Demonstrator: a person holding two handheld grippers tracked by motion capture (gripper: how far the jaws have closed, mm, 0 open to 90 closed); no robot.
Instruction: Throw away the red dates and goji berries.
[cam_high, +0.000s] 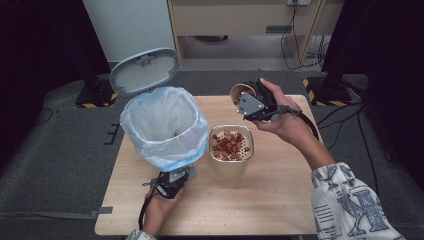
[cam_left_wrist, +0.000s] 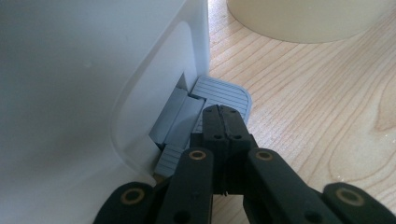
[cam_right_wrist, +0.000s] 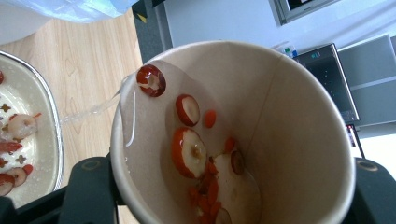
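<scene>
the right claw (cam_high: 243, 100) grips a tilted paper cup (cam_right_wrist: 233, 135) above the strainer bowl (cam_high: 231, 145); the left claw (cam_left_wrist: 223, 122), closed, presses the bin's pedal (cam_left_wrist: 222, 91).

A: Left tool (cam_left_wrist: 223, 122)?
B: Black jaws, brass-coloured pivot screws, small dark screws near the tips; black cable trailing behind.
A: Right tool (cam_high: 250, 102)?
B: Black body, grey three-cornered plate on top. Sleeve (cam_high: 350, 202) white, blue-grey lettering.

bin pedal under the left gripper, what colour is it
Grey-blue with fine ribs; the pedal shows best in the left gripper view.
</scene>
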